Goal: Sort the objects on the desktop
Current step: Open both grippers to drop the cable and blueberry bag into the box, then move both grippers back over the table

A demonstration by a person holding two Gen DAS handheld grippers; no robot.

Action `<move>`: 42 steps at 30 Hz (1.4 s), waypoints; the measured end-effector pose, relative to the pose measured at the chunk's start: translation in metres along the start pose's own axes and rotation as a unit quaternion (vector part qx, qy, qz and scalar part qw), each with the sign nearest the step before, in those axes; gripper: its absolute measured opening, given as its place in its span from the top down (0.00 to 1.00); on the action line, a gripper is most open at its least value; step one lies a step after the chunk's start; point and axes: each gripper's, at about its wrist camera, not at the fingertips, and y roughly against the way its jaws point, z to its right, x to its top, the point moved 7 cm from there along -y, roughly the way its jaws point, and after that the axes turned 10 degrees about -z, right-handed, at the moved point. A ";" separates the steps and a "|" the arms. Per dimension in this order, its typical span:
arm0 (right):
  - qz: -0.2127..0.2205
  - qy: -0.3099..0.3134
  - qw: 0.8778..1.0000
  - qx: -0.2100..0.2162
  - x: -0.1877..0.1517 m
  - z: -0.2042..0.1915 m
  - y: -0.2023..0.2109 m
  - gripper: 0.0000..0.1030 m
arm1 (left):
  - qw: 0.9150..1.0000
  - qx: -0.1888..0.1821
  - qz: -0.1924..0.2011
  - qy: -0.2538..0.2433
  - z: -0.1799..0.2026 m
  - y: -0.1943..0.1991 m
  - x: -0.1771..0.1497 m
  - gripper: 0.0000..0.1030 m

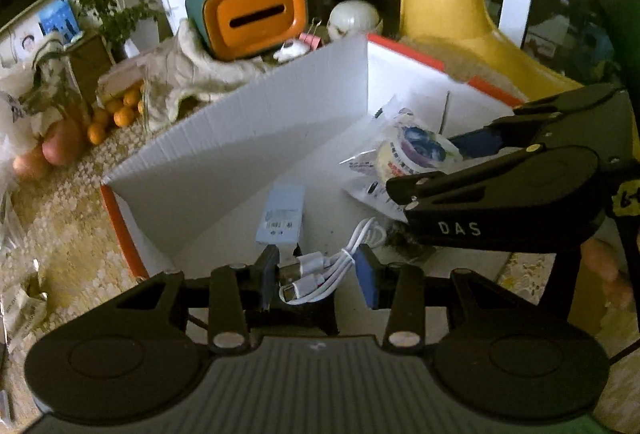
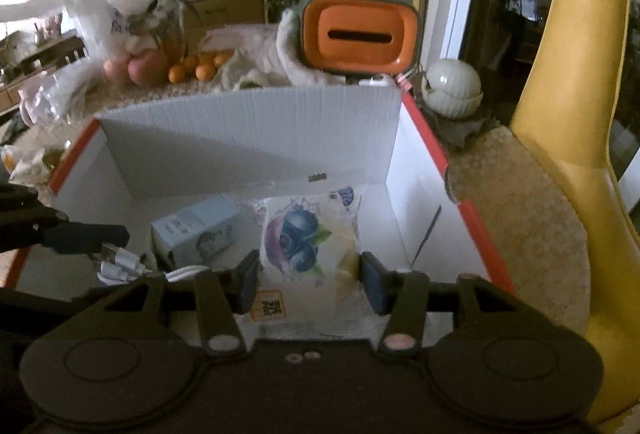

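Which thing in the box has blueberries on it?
The snack packet between the right gripper's fingers; the small box is plain pale blue and the cable white.

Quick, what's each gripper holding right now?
Left gripper: shut on the white cable.
Right gripper: shut on the snack packet.

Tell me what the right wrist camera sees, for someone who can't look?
The right tool holds a clear snack packet with a blueberry picture over a white cardboard box with orange edges. A pale blue carton lies inside, beside the left tool gripping a white bundled cable.
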 end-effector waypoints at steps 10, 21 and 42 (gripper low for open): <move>-0.003 -0.004 1.000 0.001 -0.006 0.002 0.005 0.30 | 1.000 -0.004 0.001 0.025 -0.011 0.001 -0.003 0.39; 0.017 0.002 1.000 0.005 -0.005 -0.013 0.040 0.30 | 0.997 -0.025 0.038 0.059 -0.024 0.046 -0.019 0.39; 0.053 0.026 0.998 0.013 -0.020 -0.064 0.116 0.30 | 0.988 -0.030 0.123 0.088 -0.052 0.139 -0.053 0.39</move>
